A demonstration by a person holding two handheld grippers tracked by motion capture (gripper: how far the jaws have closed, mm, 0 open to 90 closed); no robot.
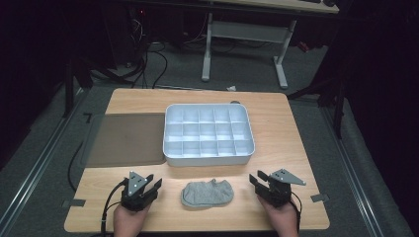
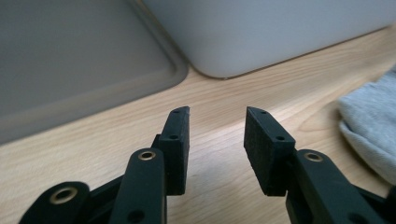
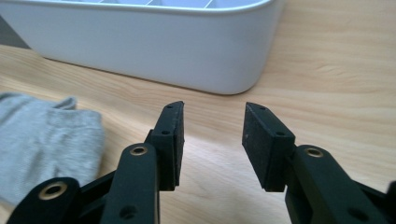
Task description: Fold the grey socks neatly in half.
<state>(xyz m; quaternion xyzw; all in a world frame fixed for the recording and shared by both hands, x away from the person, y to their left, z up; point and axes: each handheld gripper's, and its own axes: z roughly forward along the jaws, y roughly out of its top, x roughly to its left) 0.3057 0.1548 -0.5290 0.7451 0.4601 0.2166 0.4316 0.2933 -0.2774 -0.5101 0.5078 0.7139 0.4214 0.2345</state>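
A grey sock [image 1: 207, 193] lies flat near the table's front edge, midway between my two grippers. My left gripper [image 1: 153, 184] rests to its left, jaws open with only bare wood between them [image 2: 217, 122]; the sock [image 2: 371, 126] shows at the right edge of the left gripper view. To the sock's right sits my right gripper [image 1: 257, 181], also open and holding nothing [image 3: 213, 119], with the sock [image 3: 44, 135] at the left of the right gripper view. A white compartment tray [image 1: 208, 155] stands behind the sock, its cells bare.
A grey mat [image 1: 127, 139] lies left of the tray, its raised rim [image 2: 140, 88] close ahead of my left gripper. The tray's white wall [image 3: 154, 51] stands just ahead of my right gripper. A white-legged desk [image 1: 247, 34] and cables stand beyond the table.
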